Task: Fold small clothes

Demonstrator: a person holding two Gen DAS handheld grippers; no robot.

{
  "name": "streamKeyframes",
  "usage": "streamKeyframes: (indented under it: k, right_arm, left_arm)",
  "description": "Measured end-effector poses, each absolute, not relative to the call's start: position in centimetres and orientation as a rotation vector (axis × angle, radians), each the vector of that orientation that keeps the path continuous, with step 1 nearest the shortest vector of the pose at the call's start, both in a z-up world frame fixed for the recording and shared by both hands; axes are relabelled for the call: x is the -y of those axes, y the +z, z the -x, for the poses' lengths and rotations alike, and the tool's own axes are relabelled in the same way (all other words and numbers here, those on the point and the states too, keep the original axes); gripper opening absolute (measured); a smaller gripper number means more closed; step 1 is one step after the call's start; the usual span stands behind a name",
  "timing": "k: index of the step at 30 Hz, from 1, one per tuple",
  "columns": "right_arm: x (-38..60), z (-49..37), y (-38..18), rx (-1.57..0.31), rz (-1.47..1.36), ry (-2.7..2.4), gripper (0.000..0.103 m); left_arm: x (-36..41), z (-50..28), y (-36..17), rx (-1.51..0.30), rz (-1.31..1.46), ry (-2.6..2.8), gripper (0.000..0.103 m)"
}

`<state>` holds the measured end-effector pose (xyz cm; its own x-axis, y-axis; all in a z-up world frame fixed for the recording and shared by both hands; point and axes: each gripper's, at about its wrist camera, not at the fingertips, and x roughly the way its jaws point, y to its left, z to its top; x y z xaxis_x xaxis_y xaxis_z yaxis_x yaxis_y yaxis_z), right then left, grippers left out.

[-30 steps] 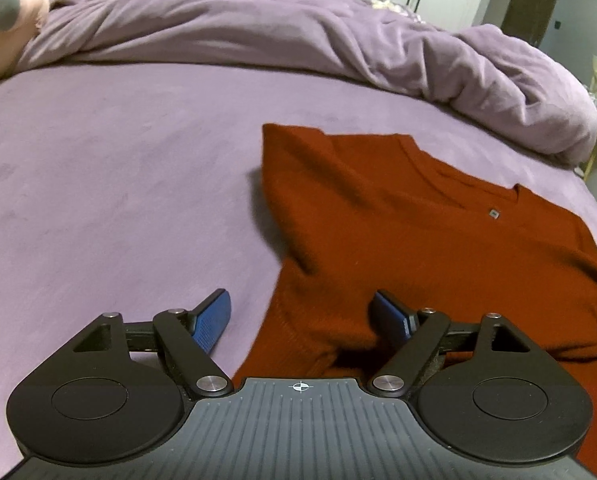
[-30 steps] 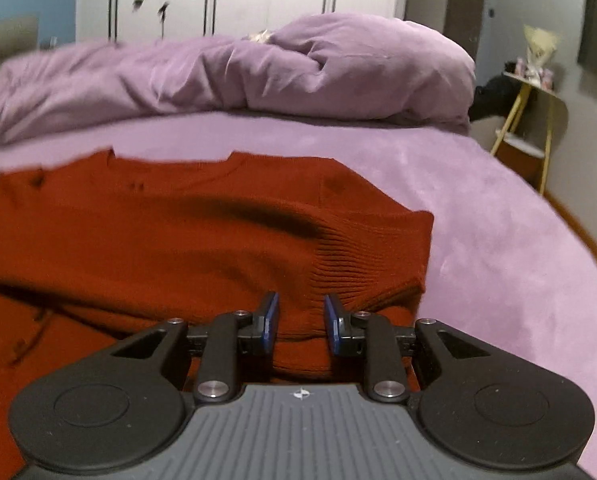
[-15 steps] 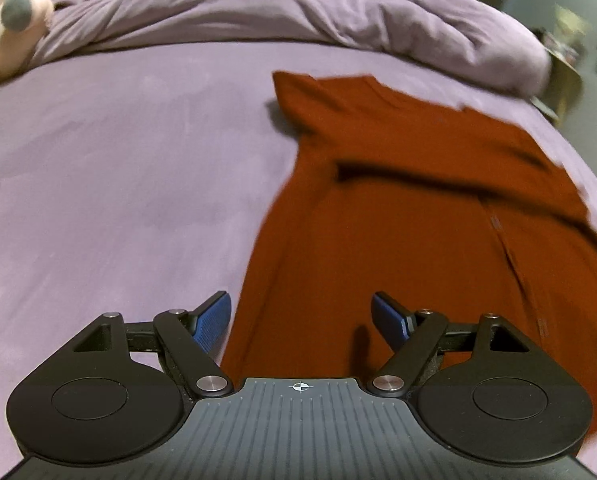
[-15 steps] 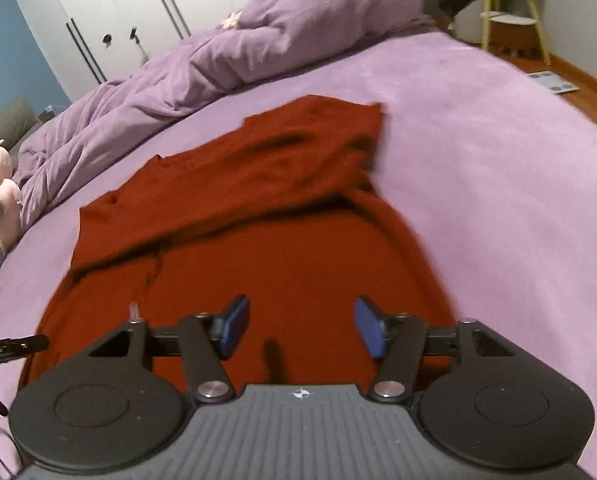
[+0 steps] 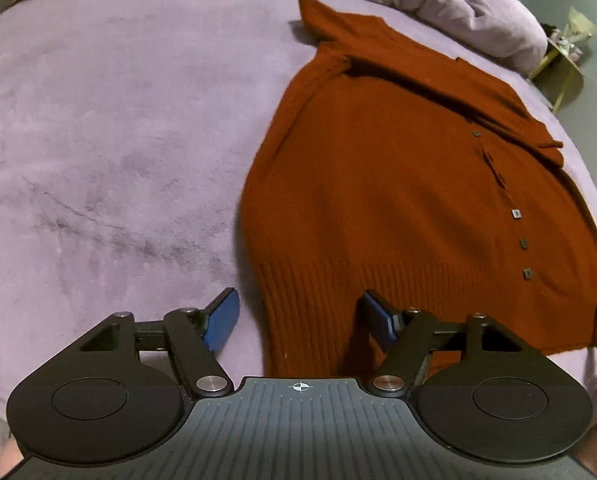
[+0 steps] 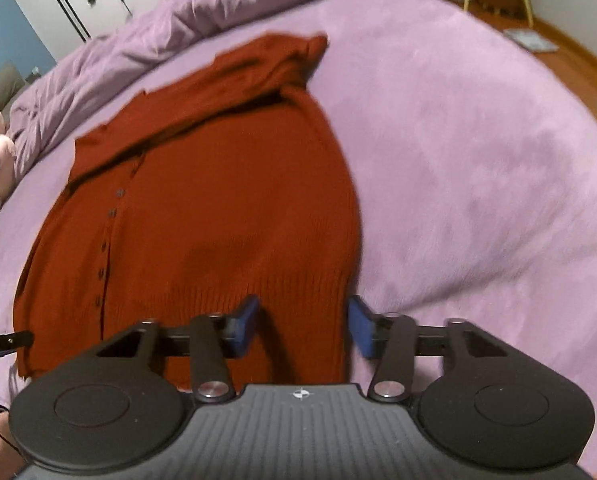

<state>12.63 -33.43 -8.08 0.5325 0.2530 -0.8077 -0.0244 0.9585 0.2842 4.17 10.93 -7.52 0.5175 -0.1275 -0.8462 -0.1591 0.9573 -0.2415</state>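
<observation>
At 6 o'clock of the red cardigan (image 5: 398, 184) spread flat on the bed (image 5: 98, 140), left tool (image 5: 296, 318) and right tool (image 6: 302, 326) hover wide open, empty, straddling the hem corners, probably lined up to lift the hem.

Dim indoor light, soft shadows; strong fisheye bending at edges; right wrist view motion-blurred, left sharper.

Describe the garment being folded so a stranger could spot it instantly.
Start at the wide purple bed. On it lies the rust-red knit cardigan, sleeves folded in, ribbed hem toward both open grippers. Its small dark buttons and colour distinguish it from the rumpled lilac duvet behind.
</observation>
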Motion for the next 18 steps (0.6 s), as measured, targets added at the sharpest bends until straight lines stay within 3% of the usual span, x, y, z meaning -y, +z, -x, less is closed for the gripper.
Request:
streamKeyframes:
  k: [1, 3, 5, 6, 8, 13, 18]
  right_arm:
    - [33.5, -12.6, -8.2, -1.008, -0.261, 0.167, 0.037]
    - [34.1, -12.5, -8.5, -1.029, -0.294, 0.158, 0.027]
    - [34.7, -12.6, -8.9, -1.052, -0.347, 0.173, 0.013]
    - [34.9, -12.7, -9.0, -1.064, -0.37, 0.183, 0.01]
    - [35.1, -13.1, -9.2, -1.078, -0.421, 0.207, 0.005]
    - [36.1, -15.0, -8.1, -1.045, -0.675, 0.316, 0.005]
    - [34.6, -19.5, -3.9, -0.879, -0.66, 0.361, 0.005]
  left_arm:
    - [-10.9, -4.1, -7.4, -1.034, 0.3, 0.016, 0.063]
    - [-11.3, -4.1, -7.2, -1.04, 0.332, 0.002, 0.042]
    - [-11.6, -4.3, -7.3, -1.056, 0.376, -0.025, 0.03]
    - [-11.6, -4.5, -7.3, -1.065, 0.379, -0.03, 0.02]
    - [-11.6, -4.8, -7.5, -1.067, 0.386, -0.059, 0.01]
    - [-12.1, -5.5, -5.5, -0.997, 0.499, -0.156, 0.009]
    - [-13.3, -9.0, -1.6, -0.823, 0.601, -0.15, 0.009]
